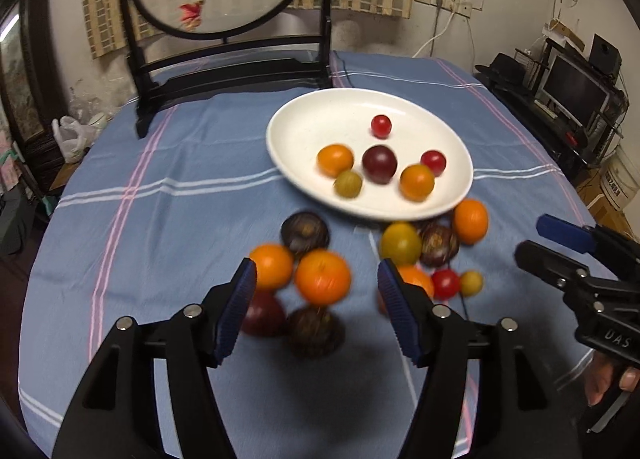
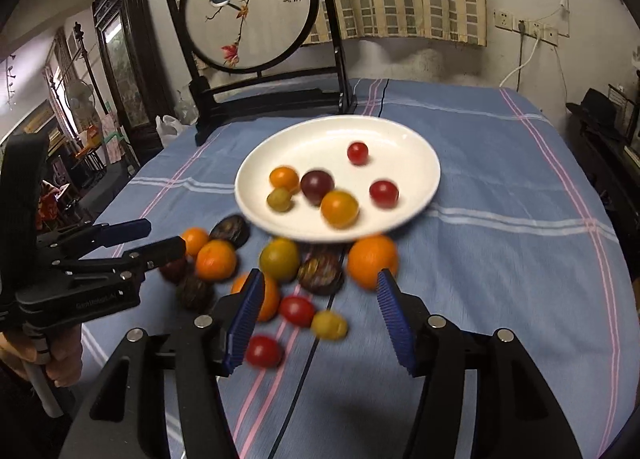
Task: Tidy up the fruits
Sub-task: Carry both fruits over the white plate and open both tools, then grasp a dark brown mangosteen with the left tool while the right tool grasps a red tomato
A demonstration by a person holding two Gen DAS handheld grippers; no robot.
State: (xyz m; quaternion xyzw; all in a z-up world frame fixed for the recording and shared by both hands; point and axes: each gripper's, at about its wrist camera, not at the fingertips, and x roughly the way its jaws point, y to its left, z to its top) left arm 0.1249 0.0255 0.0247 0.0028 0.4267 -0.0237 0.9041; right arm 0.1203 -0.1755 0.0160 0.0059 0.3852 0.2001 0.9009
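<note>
A white plate (image 1: 288, 115) (image 2: 404, 135) on the blue striped cloth holds several small fruits: two orange ones, a dark plum (image 1: 379, 163), a green one and two red tomatoes. In front of the plate lies a loose heap of oranges (image 1: 322, 277), dark brown fruits (image 2: 321, 272), a yellow-green fruit (image 2: 279, 259) and red tomatoes (image 2: 296, 309). My left gripper (image 1: 317, 263) hovers open over the left of the heap, its pads touching nothing. Over the right of the heap my right gripper (image 2: 321, 274) also stands open and empty. Each gripper shows from the side in the other's view (image 1: 532, 237) (image 2: 166, 235).
A round embroidered screen on a dark wooden stand (image 1: 224, 71) (image 2: 272, 99) rises at the back of the table behind the plate. A thin dark cable (image 2: 316, 339) runs across the cloth. A person's hand (image 2: 64, 355) grips the left handle. Shelves with a monitor (image 1: 572, 91) stand right of the table.
</note>
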